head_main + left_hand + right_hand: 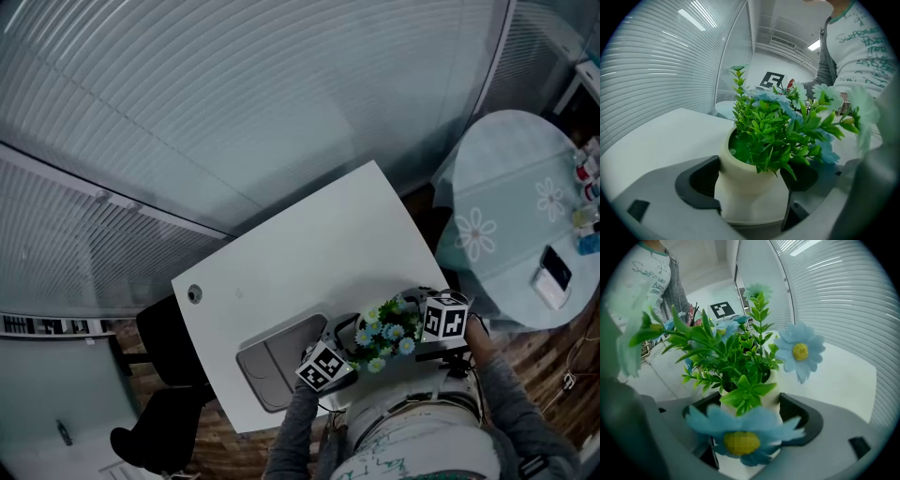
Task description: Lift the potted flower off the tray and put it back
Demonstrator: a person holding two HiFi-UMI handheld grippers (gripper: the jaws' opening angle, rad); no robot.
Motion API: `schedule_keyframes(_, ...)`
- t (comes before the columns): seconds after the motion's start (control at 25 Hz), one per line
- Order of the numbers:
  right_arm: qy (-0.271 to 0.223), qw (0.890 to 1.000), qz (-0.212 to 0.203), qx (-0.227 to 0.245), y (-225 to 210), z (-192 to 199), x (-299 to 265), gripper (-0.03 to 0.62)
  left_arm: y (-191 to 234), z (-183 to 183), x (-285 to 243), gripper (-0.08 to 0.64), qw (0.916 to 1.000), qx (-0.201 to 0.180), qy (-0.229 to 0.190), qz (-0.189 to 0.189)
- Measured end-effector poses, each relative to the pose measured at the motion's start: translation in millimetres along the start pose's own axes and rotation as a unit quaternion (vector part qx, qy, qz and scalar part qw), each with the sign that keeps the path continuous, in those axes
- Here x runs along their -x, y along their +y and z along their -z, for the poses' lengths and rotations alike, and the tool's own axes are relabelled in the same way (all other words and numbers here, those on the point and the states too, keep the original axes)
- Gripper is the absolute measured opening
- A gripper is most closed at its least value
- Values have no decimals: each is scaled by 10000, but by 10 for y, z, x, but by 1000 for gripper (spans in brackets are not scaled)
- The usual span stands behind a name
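Presently both sleeved forearms (292,436) are reaching in from six o'clock, grippers tilting downward. Left gripper (752,185) and right gripper (747,420) are flanking the one potted flower (386,333) from opposite sides, jaws standing wide beside its cream pot (743,199), leaves (773,136) partly covering the pads (701,183). That flower is showing at three o'clock of the single grey tray (270,375), over the white table (309,244).

- Table (309,244): tray (267,366) lies on its near left part.
- Potted flower (387,330): right of the tray, off it, at the table's near edge.
- Left gripper (349,352): left of the pot, between pot and tray.
- Right gripper (419,328): right of the pot.
- Pot: between both grippers' parted jaws.
- Second table (511,187): right of the first, apart.
- Chair (173,333): beyond the table's left edge.
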State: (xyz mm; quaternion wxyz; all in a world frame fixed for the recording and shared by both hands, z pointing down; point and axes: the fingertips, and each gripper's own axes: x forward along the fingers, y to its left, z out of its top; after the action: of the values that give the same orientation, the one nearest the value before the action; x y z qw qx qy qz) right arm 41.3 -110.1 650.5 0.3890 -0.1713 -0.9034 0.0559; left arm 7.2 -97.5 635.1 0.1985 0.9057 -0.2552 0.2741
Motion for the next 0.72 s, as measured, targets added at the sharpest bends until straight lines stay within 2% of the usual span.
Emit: schedule_keyframes(0.72, 226, 9996, -60, 154, 40, -182, 196, 370, -46, -211, 173, 411, 9998, 76, 81, -186)
